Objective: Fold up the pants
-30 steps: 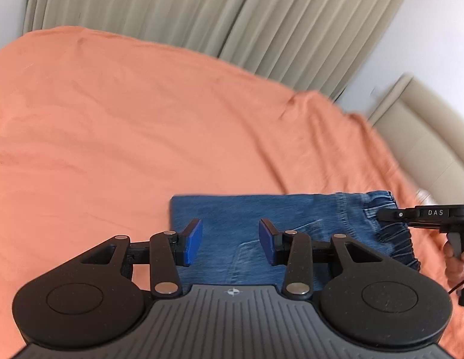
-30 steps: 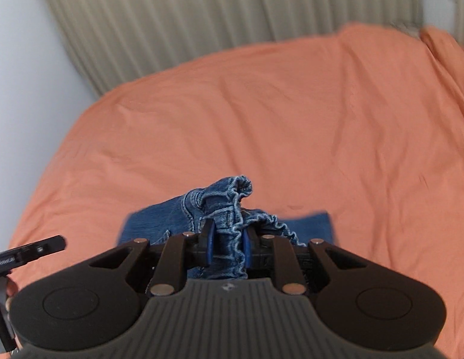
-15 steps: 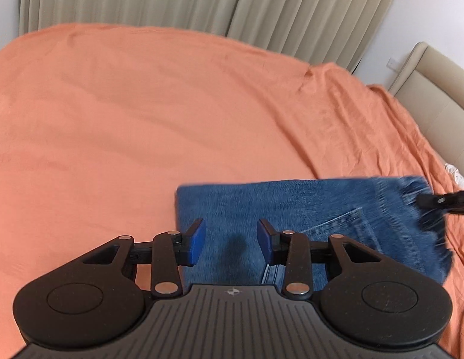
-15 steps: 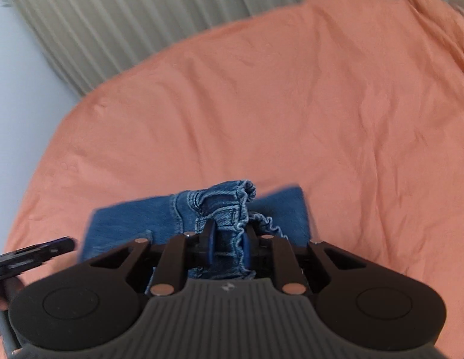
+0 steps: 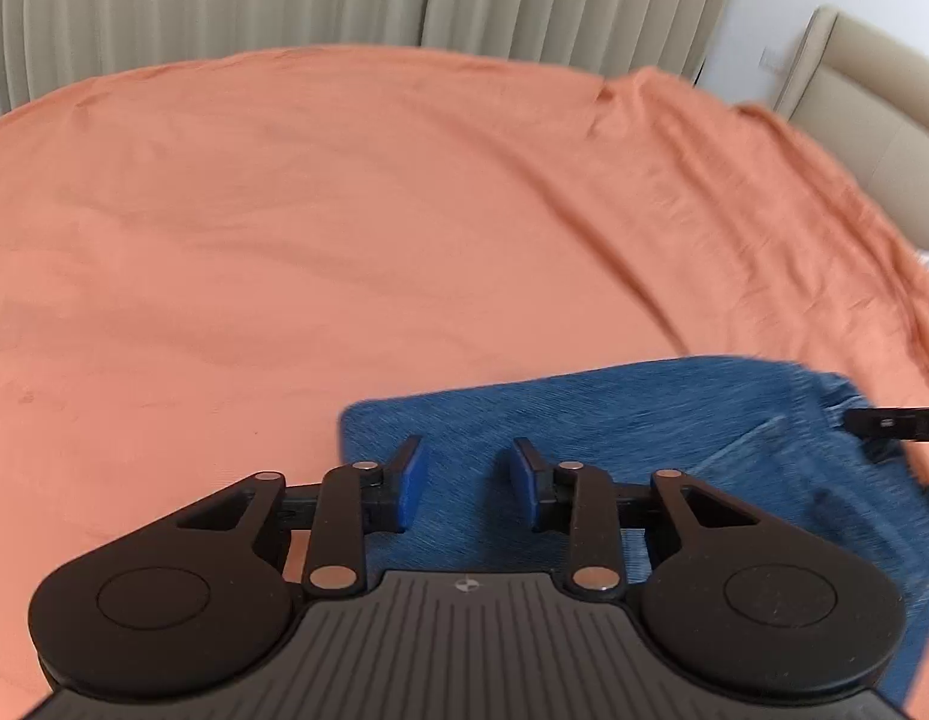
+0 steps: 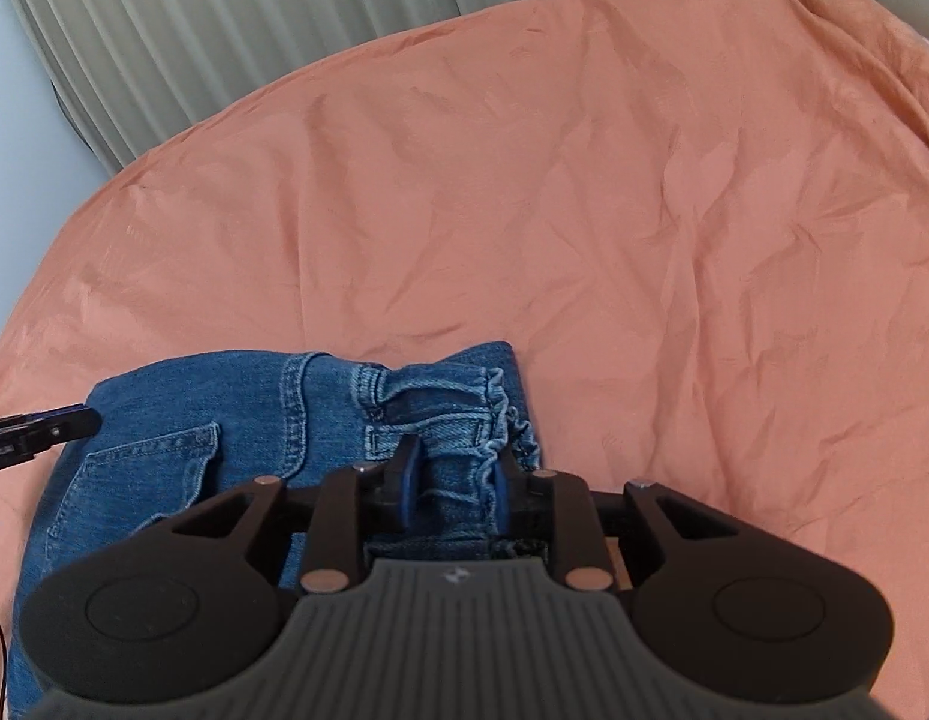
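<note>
Pants: blue denim, lying in a flat folded stack on the orange bedspread; in the right wrist view they fill the 7 to 9 o'clock part of the picture, back pocket up, gathered waistband toward 6 o'clock.
Right gripper: its jaws sit on either side of the bunched waistband, parted about as wide as the cloth between them; whether they pinch it or have let go I cannot tell.
Left gripper: jaws spread and holding nothing, poised over the folded edge at 6 o'clock of its own view; whether the tips touch the denim is unclear.
Stage: judging by the neat rectangle, folding looks close to finished.
Risk, waistband: if the right jaws lift away while cloth is caught, the elastic gathers could drag the top layer and undo the fold.
Risk, left side: with nothing pinning the fold edge, any pull from the right would slide the whole stack across the smooth bedspread.
Risk, view: the left wrist picture is blurred, so edge alignment cannot be checked there.
</note>
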Demonstrator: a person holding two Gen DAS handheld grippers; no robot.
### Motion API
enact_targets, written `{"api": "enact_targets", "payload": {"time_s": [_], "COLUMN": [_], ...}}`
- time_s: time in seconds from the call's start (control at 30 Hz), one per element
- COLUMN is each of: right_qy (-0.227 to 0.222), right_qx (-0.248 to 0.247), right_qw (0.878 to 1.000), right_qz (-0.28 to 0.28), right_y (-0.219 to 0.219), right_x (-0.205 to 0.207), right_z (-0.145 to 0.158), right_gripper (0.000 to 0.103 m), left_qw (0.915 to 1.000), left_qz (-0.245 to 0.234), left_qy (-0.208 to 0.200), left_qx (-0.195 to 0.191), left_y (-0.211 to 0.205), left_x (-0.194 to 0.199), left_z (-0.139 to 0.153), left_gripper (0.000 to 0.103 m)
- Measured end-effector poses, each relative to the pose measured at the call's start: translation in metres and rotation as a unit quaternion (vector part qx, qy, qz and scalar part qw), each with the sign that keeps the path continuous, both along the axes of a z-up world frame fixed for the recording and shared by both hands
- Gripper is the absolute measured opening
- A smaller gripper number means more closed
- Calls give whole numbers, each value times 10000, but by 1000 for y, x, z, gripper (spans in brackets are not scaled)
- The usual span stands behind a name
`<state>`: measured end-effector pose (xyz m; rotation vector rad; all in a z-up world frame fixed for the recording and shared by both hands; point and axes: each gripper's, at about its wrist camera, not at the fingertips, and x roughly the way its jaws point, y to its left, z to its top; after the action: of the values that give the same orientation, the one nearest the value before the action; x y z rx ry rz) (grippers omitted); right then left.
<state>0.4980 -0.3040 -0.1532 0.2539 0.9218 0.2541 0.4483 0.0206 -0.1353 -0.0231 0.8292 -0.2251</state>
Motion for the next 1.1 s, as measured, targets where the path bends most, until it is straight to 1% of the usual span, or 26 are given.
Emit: {"api": "enact_targets", "payload": {"time_s": [0.03,0.07,0.1,0.13,0.23,0.3,0.33,0.37,0.4,0.47,0.53,0.57,0.6,0.7,0.73,0.83,0.87,0.9,0.97,1.0,1.07,1.1], "right_qy": [47,47,56,24,-60,-180,-277,-277,-521,-716,-946,-946,-1194,-1146,-1136,-1065,-1065,-949,-1030,-1079,-1143,-1259], "right_qx": [54,54,72,-37,-205,-210,-223,-223,-232,-179,-271,-271,-416,-224,-235,-150,-150,-189,-249,-285,-309,-405], "right_qw": [10000,10000,9999,9999,9996,9991,9986,9986,9971,9960,9940,9940,9901,9899,9888,9852,9852,9845,9831,9822,9811,9794], "right_qz": [-47,-47,-81,-103,-184,-314,-394,-394,-507,-499,-485,-485,-615,-803,-944,-1337,-1337,-1460,-1492,-1511,-1533,-1526], "right_y": [-2,-2,-2,3,10,7,5,5,2,1,5,5,9,11,12,13,13,16,18,20,22,25], "right_x": [1,1,2,3,-1,-12,-21,-21,-45,-72,-99,-99,-124,-143,-148,-152,-152,-150,-149,-150,-152,-155], "right_z": [-5,-5,-9,-12,-3,9,15,15,28,36,41,41,40,25,18,-1,-1,-5,-4,-5,-7,-11], "right_gripper": [19,19,19,19,22,35,37,38,39,39,38,38,38,37,37,37,37,37,36,36,37,37], "left_qw": [9999,9997,9994,9990,9971,9971,9973,9975,9976,9977,9984,9989,9993,9998,9998,9992,9986,9980,9970,9968,9963,9955], "left_qz": [50,79,68,25,22,34,-1,-36,-56,-128,-164,-162,-147,-127,-132,-159,-221,-263,-365,-446,-614,-650], "left_qy": [62,103,130,136,47,-79,-152,-199,-220,-273,-285,-227,-176,-47,-16,-27,9,42,115,118,116,110], "left_qx": [83,191,316,429,758,756,715,681,655,603,467,384,292,143,153,378,482,565,675,656,591,684], "left_y": [0,-1,-4,-6,-13,-11,-10,-8,-6,-4,-3,-1,0,5,6,3,2,-2,-6,-8,-13,-17], "left_x": [5,8,10,9,0,-13,-24,-35,-43,-68,-91,-103,-112,-143,-151,-177,-186,-193,-209,-217,-230,-235], "left_z": [-4,-7,-8,-8,3,14,20,26,31,40,47,50,51,54,54,52,51,49,45,43,39,35], "left_gripper": [17,10,9,9,10,16,18,18,18,18,20,21,21,24,28,34,36,37,45,47,57,57]}}
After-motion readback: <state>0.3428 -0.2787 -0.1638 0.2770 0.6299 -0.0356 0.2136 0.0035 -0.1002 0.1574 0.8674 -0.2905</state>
